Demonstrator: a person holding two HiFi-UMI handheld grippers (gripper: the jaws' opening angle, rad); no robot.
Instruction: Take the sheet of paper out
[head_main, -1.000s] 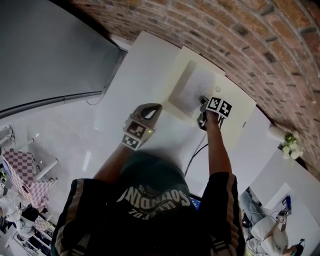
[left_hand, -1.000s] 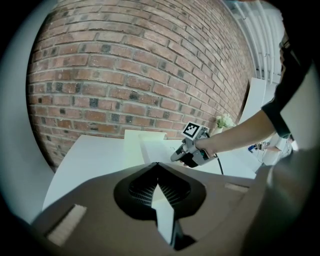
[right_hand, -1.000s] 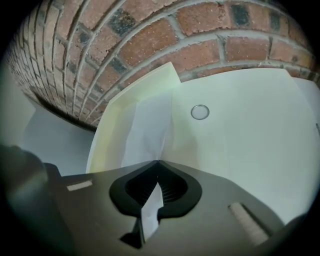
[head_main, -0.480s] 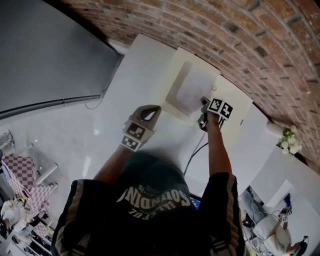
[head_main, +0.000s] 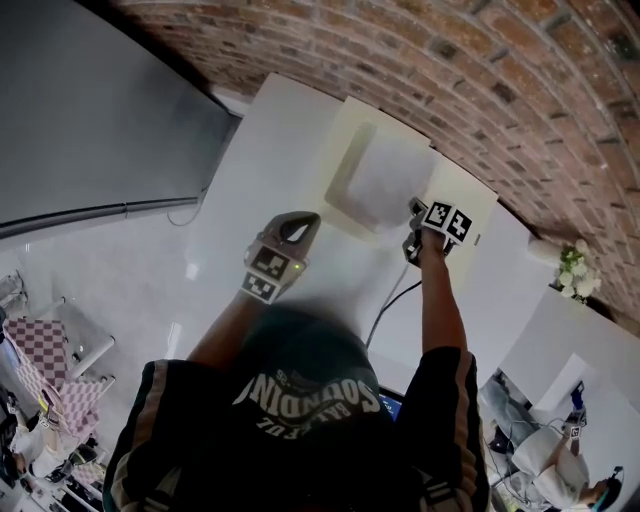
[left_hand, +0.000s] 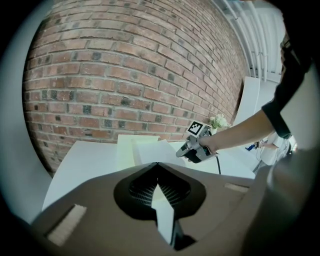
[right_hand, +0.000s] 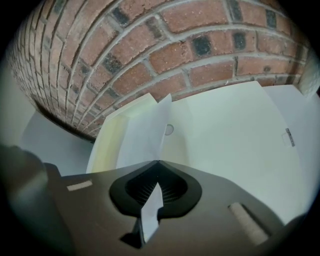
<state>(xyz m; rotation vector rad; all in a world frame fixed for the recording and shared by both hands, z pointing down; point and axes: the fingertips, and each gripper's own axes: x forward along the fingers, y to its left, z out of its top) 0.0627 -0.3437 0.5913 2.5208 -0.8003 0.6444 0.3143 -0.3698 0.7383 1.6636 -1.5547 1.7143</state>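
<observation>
A cream envelope (head_main: 458, 196) lies flat on the white table (head_main: 260, 150) against the brick wall. A white sheet of paper (head_main: 385, 178) lies partly raised over the envelope. My right gripper (head_main: 415, 218) is shut on the sheet's near right corner. In the right gripper view the sheet (right_hand: 145, 132) rises from the closed jaw tips, with the envelope (right_hand: 225, 130) beneath. My left gripper (head_main: 303, 224) hovers over the table just left of the envelope, its jaws shut with nothing in them. From the left gripper view I see the sheet (left_hand: 155, 151) and the right gripper (left_hand: 186, 151).
The brick wall (head_main: 480, 70) runs along the table's far edge. A small pot of white flowers (head_main: 575, 270) stands at the right end. A black cable (head_main: 385, 305) trails from the right gripper. A grey panel (head_main: 100, 110) fills the left side.
The right gripper has pulled slightly toward the near right and risen with the sheet's corner, so the sheet stands lifted higher off the envelope. The left gripper has stayed put.
</observation>
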